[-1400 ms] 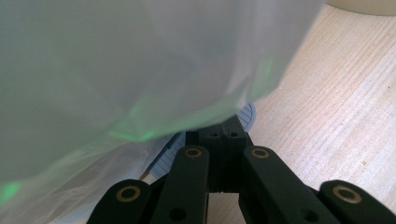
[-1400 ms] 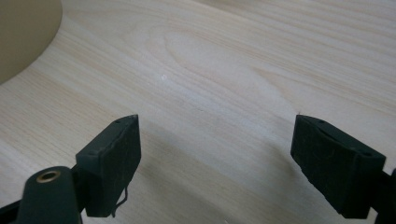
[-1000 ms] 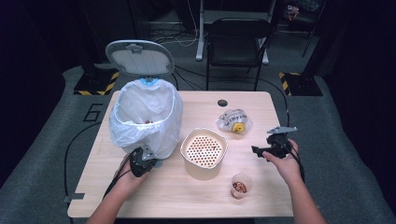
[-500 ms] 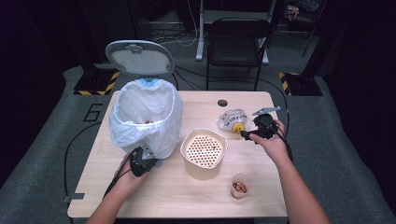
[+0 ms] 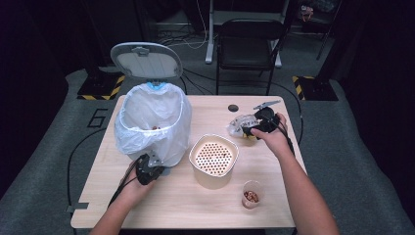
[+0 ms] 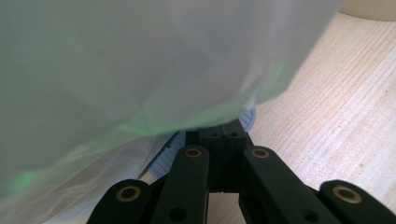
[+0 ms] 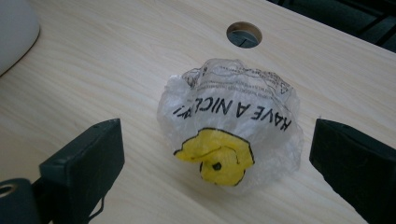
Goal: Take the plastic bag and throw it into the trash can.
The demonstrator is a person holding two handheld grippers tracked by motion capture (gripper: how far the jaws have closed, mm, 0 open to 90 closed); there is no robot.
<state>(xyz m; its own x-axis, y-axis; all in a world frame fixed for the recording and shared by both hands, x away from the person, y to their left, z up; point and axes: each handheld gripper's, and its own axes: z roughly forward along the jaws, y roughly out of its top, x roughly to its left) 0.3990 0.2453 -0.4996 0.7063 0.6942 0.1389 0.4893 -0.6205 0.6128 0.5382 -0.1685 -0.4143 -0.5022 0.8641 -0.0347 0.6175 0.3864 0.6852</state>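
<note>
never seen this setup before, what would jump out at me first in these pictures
Probably the white-lined bin at the table's left, its grey lid standing open; the left tongs sit shut at its base. Next, the crumpled plastic bag with a yellow smiley and "HAVE A NICE" print lies at the far right, between the right tongs' wide-open jaws, which have just been opening. A perforated cream bowl sits mid-table.

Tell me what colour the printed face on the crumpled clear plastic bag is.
Yellow with black outlines, on the crumpled clear plastic bag; clearest in the right gripper view.
</note>
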